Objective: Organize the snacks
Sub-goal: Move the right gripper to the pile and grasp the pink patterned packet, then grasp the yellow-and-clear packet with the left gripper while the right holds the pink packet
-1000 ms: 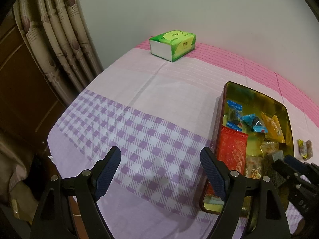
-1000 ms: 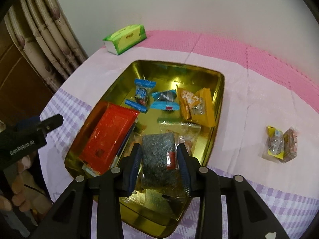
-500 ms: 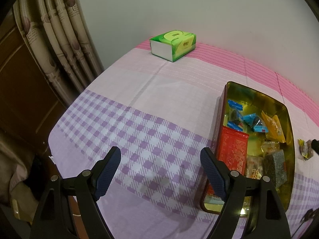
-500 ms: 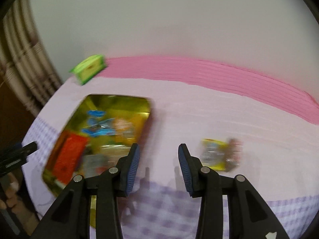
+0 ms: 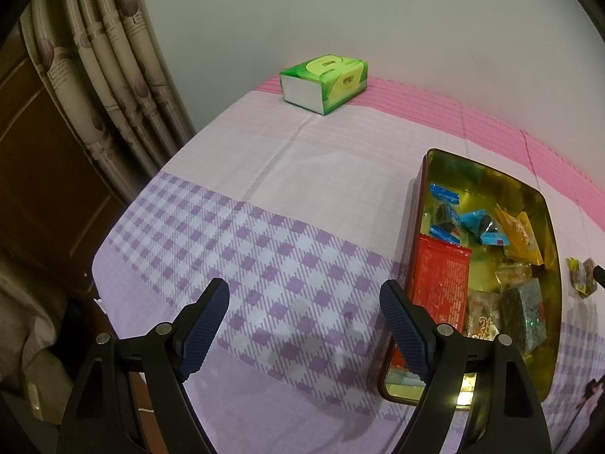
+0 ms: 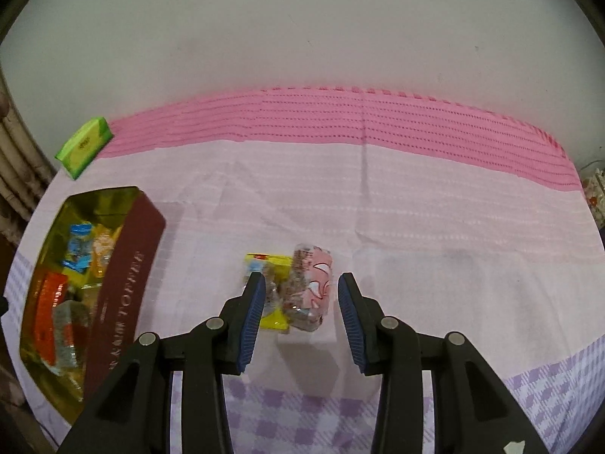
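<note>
A gold tin [image 5: 416, 208] with a maroon outer wall [image 6: 124, 265] holds several wrapped snacks, among them a red packet [image 5: 440, 280] and a dark speckled packet [image 5: 525, 314]. Right of the tin, a yellow packet [image 6: 274, 265] and a pink packet [image 6: 315, 287] lie side by side on the cloth. My right gripper [image 6: 301, 278] hangs just over these two, open, its pads apart from both. They also show small at the right edge as the loose packets [image 5: 580, 276]. My left gripper [image 5: 304, 287] stands open above the checked cloth, left of the tin, with nothing between its fingers.
A green tissue box [image 5: 325, 83] sits at the far left corner by the wall, also seen as the green box [image 6: 84, 147]. Curtains [image 5: 106, 75] hang past the table's left edge. The pink-and-lilac cloth [image 6: 416, 227] stretches right of the loose packets.
The right gripper left the tin, where the dark speckled packet now lies, and swung right to the two loose packets. The left gripper has kept still.
</note>
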The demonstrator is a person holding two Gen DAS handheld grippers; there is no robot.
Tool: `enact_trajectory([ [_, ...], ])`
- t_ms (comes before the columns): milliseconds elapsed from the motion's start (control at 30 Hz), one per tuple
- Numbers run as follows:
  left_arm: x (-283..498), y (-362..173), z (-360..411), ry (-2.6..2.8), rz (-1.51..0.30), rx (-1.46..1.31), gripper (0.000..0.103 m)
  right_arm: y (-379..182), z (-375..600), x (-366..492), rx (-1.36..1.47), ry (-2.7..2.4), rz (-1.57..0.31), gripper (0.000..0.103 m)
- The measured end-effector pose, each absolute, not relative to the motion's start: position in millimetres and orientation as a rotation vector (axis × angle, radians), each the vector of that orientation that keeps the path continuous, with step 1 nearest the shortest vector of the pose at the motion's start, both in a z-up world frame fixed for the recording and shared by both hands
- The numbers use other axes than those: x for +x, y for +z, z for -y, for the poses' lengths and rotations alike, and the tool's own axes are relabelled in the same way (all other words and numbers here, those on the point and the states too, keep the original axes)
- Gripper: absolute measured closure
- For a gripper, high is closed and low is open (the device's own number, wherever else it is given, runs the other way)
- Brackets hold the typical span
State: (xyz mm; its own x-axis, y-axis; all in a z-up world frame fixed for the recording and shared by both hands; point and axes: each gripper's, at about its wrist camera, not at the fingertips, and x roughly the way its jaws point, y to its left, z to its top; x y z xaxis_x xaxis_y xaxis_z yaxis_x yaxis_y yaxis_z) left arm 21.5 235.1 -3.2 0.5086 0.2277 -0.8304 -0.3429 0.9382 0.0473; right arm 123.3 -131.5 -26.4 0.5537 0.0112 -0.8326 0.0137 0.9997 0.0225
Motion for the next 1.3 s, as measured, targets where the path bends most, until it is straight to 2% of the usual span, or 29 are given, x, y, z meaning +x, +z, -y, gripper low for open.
enact_trajectory([
  [167,21.5,-3.3,-235.1,0.345,-0.980,-0.128,0.021,-39.6,131.9,126.5,-0.024,-0.021,-1.004,0.066],
  [500,21.9,-3.9,-233.4,0.333,-0.984,-0.098,0.021,-57.4,134.7,133.7,-0.013,0.002,-1.015,0.076],
  [867,24.3,-4.9,-216.4,0.360,-0.941,-0.011,0.021,-61.5,157.7,120.3,0.000,0.017,-0.934,0.081],
  [1300,25.5,20.5,-124.3,0.228,-0.846,0.121,0.021,-59.7,235.6,102.5,-0.041,-0.138,-0.904,0.081],
])
